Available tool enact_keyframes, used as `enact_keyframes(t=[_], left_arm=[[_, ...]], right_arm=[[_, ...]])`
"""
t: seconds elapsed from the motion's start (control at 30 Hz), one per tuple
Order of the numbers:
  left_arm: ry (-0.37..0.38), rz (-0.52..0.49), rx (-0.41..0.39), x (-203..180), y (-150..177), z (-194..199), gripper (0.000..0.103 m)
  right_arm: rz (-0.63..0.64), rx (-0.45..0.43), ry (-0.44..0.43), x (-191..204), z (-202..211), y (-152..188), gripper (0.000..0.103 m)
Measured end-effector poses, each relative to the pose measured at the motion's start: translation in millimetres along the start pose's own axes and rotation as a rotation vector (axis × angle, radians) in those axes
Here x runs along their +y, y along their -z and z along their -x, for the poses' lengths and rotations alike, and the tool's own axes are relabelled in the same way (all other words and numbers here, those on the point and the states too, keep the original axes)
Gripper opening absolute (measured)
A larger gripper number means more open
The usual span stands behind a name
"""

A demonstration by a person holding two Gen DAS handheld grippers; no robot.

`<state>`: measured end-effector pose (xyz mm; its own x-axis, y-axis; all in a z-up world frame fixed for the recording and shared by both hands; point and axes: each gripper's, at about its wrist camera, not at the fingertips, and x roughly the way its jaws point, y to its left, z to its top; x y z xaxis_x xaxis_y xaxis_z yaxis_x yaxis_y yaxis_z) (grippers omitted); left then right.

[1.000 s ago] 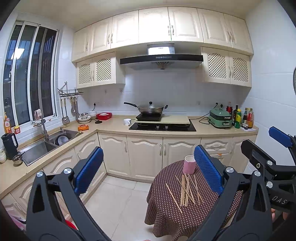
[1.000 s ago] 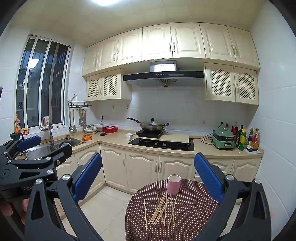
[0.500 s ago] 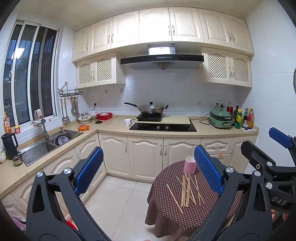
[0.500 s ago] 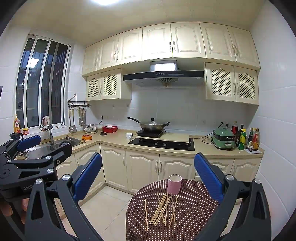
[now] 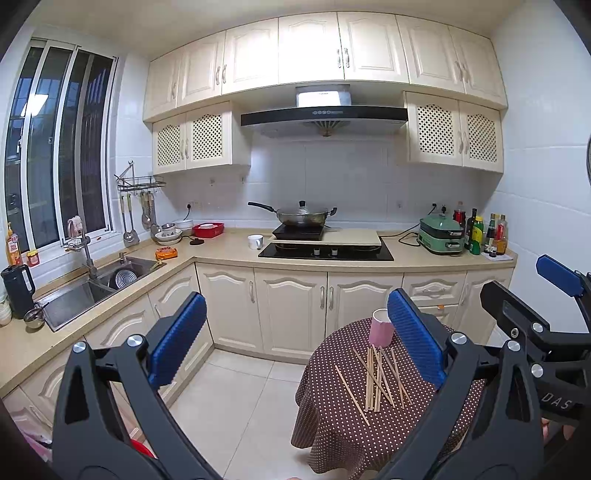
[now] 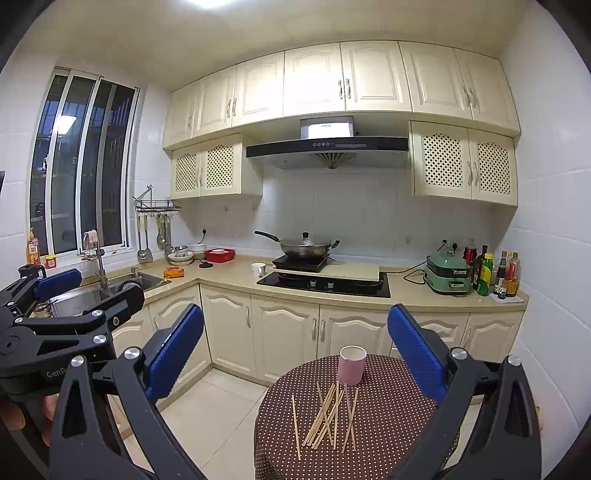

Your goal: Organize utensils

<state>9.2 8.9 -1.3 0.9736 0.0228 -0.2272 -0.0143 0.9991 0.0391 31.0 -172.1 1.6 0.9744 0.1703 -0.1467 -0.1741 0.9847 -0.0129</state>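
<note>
A kitchen with white tiled walls (image 6: 546, 177) and a pale tiled floor (image 5: 236, 398). Cream upper cabinets (image 6: 314, 79) run along the back wall above a black range hood (image 6: 327, 147), with lattice-door cabinets (image 6: 463, 162) to either side. Matching base cabinets (image 5: 291, 310) carry a beige L-shaped countertop (image 5: 225, 247). On the left, a barred window (image 5: 59, 147) shows darkness outside, above a steel sink (image 5: 74, 295). A ceiling light (image 6: 210, 3) glares overhead.
</note>
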Motion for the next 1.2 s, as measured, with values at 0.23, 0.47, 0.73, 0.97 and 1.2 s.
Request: enact_keyframes(t=[0.23, 0.47, 0.73, 0.97, 1.2], left_arm=[[0.008, -0.004, 0.003, 8.8, 0.8, -9.5, 0.097], [0.018, -0.01, -0.001, 20.0, 1.2, -17.0, 0.097], [0.025, -0.032, 0.013, 22.1, 2.0, -32.4, 0.097], [0.046, -0.047, 0.04, 15.8, 5.9, -57.5, 0.097], [0.047, -0.065, 0.086, 0.2, 12.3, -97.8, 0.097]], right_arm=[[-0.007, 0.004, 0.006, 8.4, -9.6, 3.8, 0.096], [-0.018, -0.003, 0.013, 12.0, -15.3, 5.9, 0.096], [-0.036, 0.003, 0.033, 13.5, -27.9, 10.7, 0.096], [-0.088, 0.058, 0.031, -1.4, -50.2, 16.7, 0.096], [-0.109, 0.124, 0.01, -18.6, -86.7, 25.6, 0.096]])
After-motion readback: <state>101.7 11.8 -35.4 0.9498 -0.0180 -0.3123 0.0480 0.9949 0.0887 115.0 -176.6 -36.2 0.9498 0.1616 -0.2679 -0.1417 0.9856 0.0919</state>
